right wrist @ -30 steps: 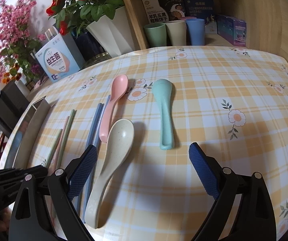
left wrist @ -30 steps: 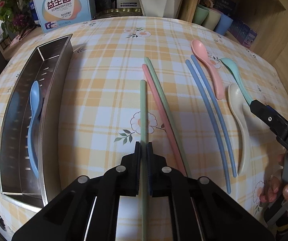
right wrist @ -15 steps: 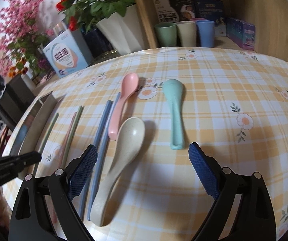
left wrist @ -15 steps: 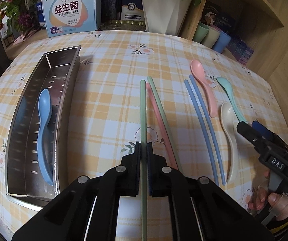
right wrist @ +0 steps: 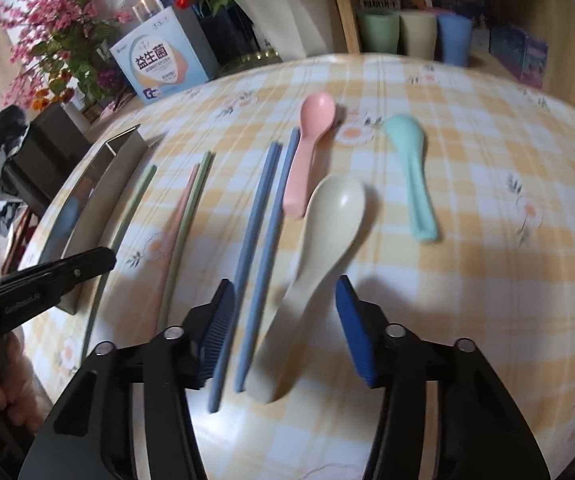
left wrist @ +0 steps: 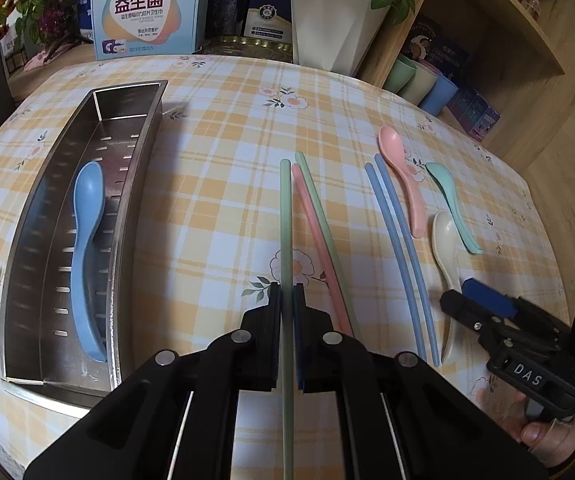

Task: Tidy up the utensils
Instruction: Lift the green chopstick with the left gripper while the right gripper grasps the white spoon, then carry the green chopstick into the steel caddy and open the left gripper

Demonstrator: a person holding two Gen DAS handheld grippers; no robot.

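My left gripper (left wrist: 287, 300) has its jaws closed tight on a green chopstick (left wrist: 286, 220), which runs straight ahead from the pads, its far end pointing out over the desk (left wrist: 227, 140). Just to its right lie a pink chopstick (left wrist: 315, 240) and a second green chopstick (left wrist: 324, 232), close together on the checked cloth. Further right sit two blue chopsticks (left wrist: 399, 248), then a pink spoon (left wrist: 403, 184), a cream spoon (left wrist: 445, 264) and a teal spoon (left wrist: 449, 200). To the left of what I hold is the long metal tray (left wrist: 139, 184), with a blue spoon (left wrist: 85, 248) lying lengthwise inside it.

My right gripper (right wrist: 285, 320) has its jaws spread wide and holds nothing. The handle of the cream spoon (right wrist: 319, 248) lies between the blue pads, along with the near ends of the two blue chopsticks (right wrist: 259, 240); this view is blurred, so I cannot tell whether the pads touch anything. Beyond them I see the pink spoon (right wrist: 307, 148) and the teal spoon (right wrist: 413, 176). At the desk's far edge stand a blue box (right wrist: 159, 68), a white flower pot (right wrist: 287, 20) and three cups (right wrist: 415, 36).
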